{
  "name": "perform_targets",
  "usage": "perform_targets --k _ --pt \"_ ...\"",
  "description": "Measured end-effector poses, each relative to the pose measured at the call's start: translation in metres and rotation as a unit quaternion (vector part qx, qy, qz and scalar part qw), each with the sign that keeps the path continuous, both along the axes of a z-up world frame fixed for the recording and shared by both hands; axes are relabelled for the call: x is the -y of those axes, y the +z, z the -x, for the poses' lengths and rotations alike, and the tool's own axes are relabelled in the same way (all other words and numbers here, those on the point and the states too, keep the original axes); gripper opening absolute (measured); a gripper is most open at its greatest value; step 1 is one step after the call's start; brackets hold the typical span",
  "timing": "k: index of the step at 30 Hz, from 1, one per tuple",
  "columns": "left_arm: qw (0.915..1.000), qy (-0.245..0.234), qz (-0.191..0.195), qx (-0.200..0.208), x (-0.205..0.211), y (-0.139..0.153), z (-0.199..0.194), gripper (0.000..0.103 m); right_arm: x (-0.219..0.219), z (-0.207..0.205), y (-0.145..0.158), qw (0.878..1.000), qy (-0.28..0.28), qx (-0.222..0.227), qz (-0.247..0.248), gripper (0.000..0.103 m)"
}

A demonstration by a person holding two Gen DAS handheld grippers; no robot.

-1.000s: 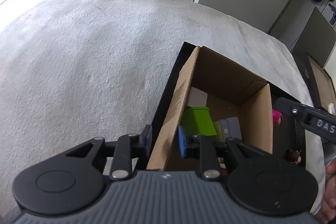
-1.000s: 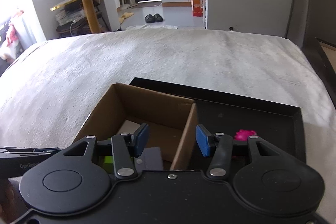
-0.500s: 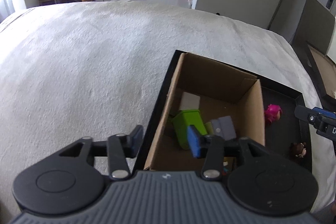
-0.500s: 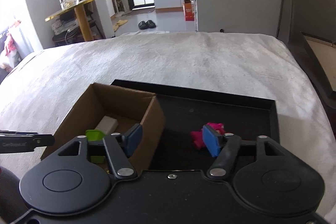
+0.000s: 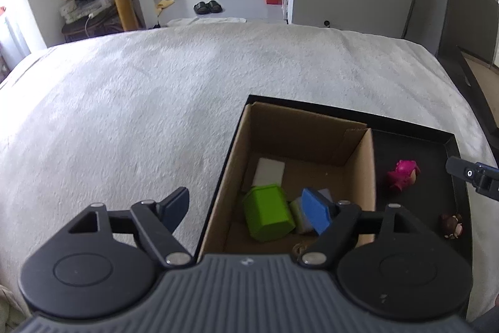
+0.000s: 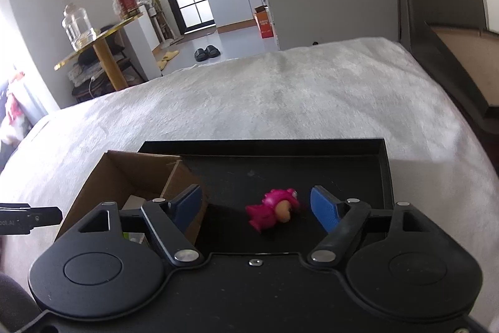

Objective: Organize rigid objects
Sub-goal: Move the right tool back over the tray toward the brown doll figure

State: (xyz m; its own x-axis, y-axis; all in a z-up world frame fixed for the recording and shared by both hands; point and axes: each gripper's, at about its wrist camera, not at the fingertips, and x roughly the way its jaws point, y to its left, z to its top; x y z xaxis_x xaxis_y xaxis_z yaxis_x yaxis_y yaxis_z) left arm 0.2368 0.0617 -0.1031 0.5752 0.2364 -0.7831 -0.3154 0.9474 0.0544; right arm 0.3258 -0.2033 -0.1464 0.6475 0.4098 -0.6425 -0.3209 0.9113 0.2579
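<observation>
Next item: the pink figurine point(image 6: 273, 211) is lying on its side on the floor of the black tray point(image 6: 386, 177), just right of the cardboard box point(image 6: 131, 173), apart from its wall.
Right hand-held gripper point(image 6: 255, 206): its jaws have just been opening and are now standing wide on either side of the figurine, neither pad touching it; nothing is being held.
Left hand-held gripper point(image 5: 246, 209): also just been opening, released and empty, hanging over the box's left wall with one finger outside over the bed cover point(image 5: 124, 120).
Already boxed: a green block point(image 5: 268, 216), a white slab point(image 5: 268, 171) and a grey piece are sitting inside.
Still out: a small brown figurine point(image 5: 452, 225) is waiting nearer the tray's right rim.
Handling: the pink toy is looking like light, hard moulded plastic, stiff, smooth and lumpy, so it is likely to twist or squirt out of a shallow pinch.
Where to grip: pads are best closing across the pink body, its widest part, rather than on the rounded face.
</observation>
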Motion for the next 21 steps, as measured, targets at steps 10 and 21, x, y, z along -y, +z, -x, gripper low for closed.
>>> perform_targets --k 10,21 --pt "0.9987 -0.008 -0.045 -0.022 0.04 -0.01 -0.027 0.079 0.03 -0.004 -0.022 0.999 -0.03 -0.002 -0.01 0.076" --pt "0.9951 0.006 -0.092 -0.036 0.069 -0.019 -0.06 0.079 0.05 -0.002 -0.045 0.998 -0.055 -0.025 -0.021 0.076"
